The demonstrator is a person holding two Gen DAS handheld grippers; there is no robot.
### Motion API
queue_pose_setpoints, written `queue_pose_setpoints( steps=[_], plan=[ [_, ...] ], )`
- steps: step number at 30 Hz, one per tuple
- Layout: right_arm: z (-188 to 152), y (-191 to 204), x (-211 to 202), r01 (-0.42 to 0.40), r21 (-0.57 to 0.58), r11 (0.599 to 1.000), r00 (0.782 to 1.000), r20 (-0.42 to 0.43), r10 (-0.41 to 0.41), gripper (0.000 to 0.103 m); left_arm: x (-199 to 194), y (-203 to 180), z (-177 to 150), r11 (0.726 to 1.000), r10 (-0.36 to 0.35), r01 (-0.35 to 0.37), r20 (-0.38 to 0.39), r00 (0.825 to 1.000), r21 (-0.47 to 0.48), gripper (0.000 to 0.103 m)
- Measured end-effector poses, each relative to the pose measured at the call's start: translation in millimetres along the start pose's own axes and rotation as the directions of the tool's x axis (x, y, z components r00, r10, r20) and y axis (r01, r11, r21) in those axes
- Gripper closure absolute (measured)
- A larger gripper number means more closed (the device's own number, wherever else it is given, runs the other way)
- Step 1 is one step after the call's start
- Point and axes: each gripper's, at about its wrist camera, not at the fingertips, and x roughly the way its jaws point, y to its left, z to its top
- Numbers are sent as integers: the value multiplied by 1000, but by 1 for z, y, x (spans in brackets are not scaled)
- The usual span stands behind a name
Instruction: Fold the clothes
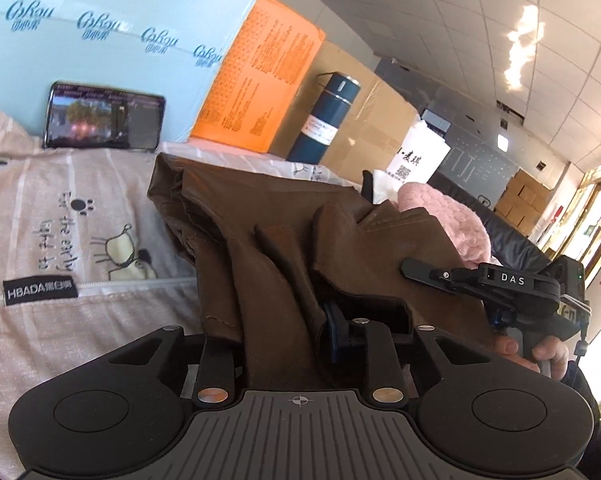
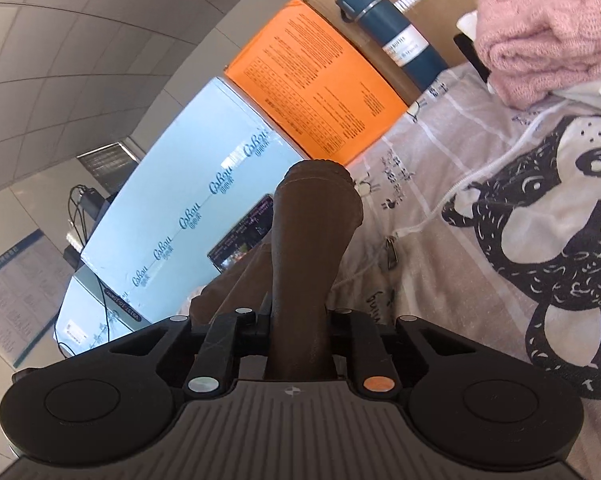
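Brown garment (image 1: 260,240) was pinched between both my left gripper (image 1: 300,332) and right gripper (image 2: 296,320) jaws, probably to lift it taut for folding.

Black tool (image 1: 284,320) w/ silver screws, "DAS" marking.

Bright daylight, blown-out ceiling glare (image 1: 522,46), strong fisheye bending with dark corners, mild softness throughout.
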Motion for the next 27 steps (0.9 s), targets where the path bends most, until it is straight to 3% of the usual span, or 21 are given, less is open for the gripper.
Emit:
queue_pose_setpoints(
  steps=[7,12,15,20,23,27],
  plan=[
    [24,15,-48,11,-80,997,987,162,2,91,22,-44,21,995,-50,46,46,998,90,81],
    [60,13,-88,90,-131,987,945,324,-43,91,60,-93,55,971,-123,105,71,990,214,81],
    [84,9,-109,152,-150,977,903,423,-76,91,90,-121,79,956,-170,137,109,979,261,81],
    [129,-10,-125,304,-146,941,800,576,-169,91,154,-164,108,937,-227,175,144,963,302,81],
    [156,-32,-121,380,-115,918,756,611,-236,91,192,-180,116,939,-241,192,145,960,286,81],
    [184,-70,-110,498,-61,865,696,624,-356,91,244,-190,111,952,-223,190,116,968,242,81]
  ],
)
